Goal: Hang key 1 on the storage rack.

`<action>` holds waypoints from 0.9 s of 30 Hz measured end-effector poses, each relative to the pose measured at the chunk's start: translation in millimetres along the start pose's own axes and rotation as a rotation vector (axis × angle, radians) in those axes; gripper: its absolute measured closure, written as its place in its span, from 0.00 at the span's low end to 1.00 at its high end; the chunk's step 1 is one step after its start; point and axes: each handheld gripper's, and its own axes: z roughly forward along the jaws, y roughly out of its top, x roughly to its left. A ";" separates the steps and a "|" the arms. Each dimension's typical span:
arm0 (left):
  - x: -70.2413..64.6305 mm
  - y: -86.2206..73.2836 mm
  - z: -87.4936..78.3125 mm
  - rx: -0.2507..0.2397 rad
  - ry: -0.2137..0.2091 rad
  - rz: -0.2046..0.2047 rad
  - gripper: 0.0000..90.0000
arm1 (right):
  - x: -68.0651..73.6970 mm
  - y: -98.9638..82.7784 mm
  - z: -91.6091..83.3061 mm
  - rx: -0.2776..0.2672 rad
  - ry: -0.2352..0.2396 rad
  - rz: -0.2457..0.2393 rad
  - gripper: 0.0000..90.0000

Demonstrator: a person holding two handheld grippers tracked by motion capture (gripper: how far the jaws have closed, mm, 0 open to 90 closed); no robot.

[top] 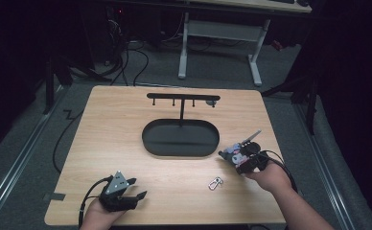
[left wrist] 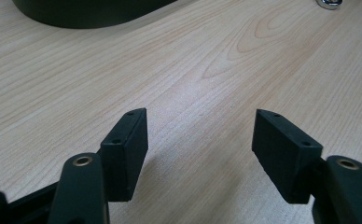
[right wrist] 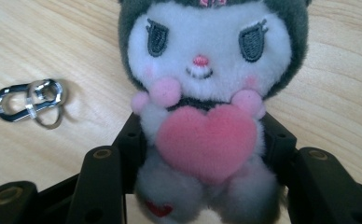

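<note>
Plush (right wrist: 202,93) clamped at body by R gripper (top: 239,155) near tray (top: 150,139), clip (top: 215,183) lying beside on table (top: 126,143), L gripper (top: 133,189) held wide, nothing gripped

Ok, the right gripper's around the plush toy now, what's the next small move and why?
Probably lift the plush toy a little off the table. The right gripper has its jaws against the toy's body on both sides, so the grip looks set. The metal clasp lies loose beside it, and the hook stand waits behind, hooks free.
</note>
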 end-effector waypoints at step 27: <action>2.4 -1.0 -1.2 -0.007 0.000 -0.009 0.40 | 22.0 33.8 -70.4 -0.080 0.076 -0.029 0.54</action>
